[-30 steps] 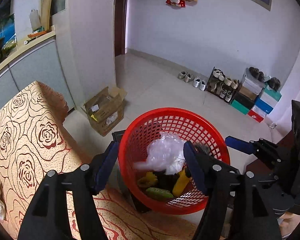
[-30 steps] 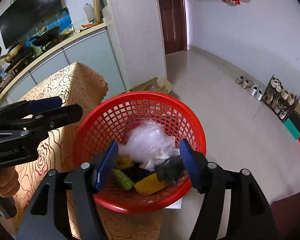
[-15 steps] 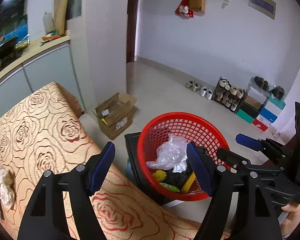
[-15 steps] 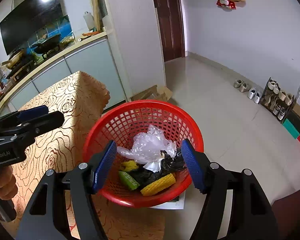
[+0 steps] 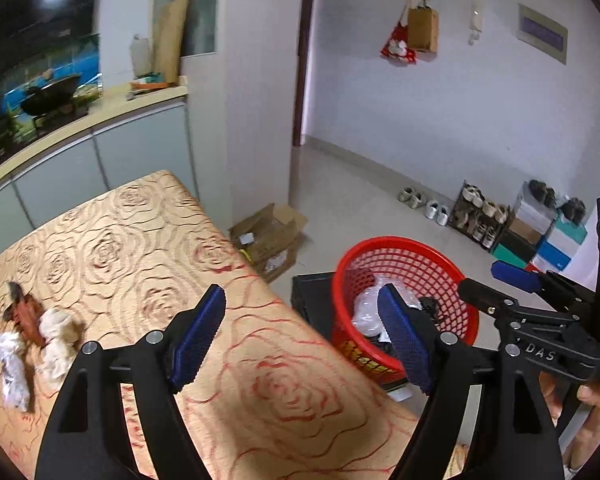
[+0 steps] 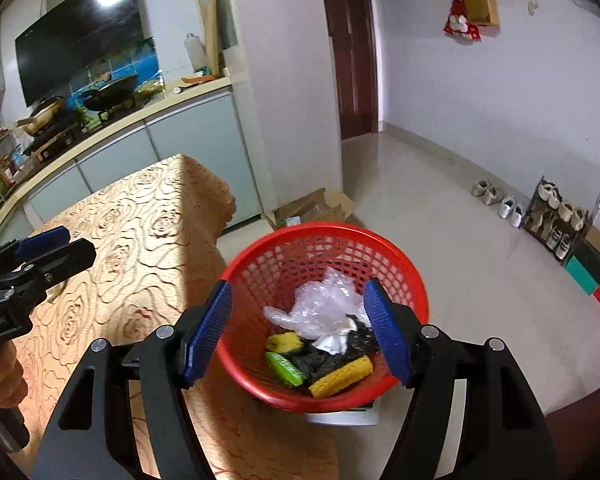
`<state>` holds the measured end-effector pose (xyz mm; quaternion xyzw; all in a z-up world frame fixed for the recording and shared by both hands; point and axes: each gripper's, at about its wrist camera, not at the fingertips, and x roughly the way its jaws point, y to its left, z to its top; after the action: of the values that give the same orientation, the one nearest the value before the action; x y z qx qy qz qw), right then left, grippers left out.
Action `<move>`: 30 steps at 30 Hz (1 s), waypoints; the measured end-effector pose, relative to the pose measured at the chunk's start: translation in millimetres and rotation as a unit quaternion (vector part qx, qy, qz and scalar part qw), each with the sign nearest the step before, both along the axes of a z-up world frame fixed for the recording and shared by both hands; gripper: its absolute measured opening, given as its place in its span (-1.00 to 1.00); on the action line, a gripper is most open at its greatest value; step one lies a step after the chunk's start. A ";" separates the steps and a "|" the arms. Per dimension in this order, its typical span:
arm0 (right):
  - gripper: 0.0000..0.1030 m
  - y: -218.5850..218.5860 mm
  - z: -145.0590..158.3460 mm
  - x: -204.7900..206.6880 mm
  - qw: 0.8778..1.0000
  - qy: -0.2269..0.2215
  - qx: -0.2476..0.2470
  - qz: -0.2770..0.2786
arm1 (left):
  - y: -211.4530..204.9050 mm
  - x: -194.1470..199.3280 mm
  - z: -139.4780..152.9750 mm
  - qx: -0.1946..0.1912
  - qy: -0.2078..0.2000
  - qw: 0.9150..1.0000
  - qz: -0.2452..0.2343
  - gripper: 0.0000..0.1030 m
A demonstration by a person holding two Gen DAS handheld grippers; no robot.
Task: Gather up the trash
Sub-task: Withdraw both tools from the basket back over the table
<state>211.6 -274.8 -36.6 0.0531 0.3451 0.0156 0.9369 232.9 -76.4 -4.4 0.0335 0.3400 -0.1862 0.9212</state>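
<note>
We hold the left gripper point(image 5: 300, 332) over the table's point(image 5: 148, 248) right edge, jaws opening and empty. Crumpled tissues point(image 5: 56, 336) lie near its left edge. Our right gripper point(image 6: 296, 328), fingers apart and empty, hangs above the red basket point(image 6: 416, 280).

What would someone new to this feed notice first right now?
Probably the red basket on the floor beside the table, holding clear plastic, a corn cob and other scraps. Next, the rose-patterned tablecloth, with crumpled tissues at its left end. The left claw is opening with nothing between its pads; the right claw is open and empty.
</note>
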 end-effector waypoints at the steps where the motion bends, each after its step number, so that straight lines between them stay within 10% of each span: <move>1: 0.28 4.4 1.5 -0.2 1.000 -0.002 -0.001 0.004 | 4.9 -0.9 1.0 0.000 -0.001 1.000 0.006 0.48; 18: 0.29 83.6 22.8 2.2 0.997 -0.023 0.004 0.079 | 122.1 -35.2 15.6 -0.007 -0.023 0.992 0.120 0.51; 30: 0.36 159.2 19.6 10.9 0.989 -0.014 0.008 0.149 | 264.3 -80.6 2.0 0.012 -0.013 0.963 0.269 0.52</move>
<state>222.5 -115.6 -17.0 0.0085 0.3357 0.1590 0.9284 152.2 187.9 -2.5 -0.0454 0.3263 0.0733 0.9413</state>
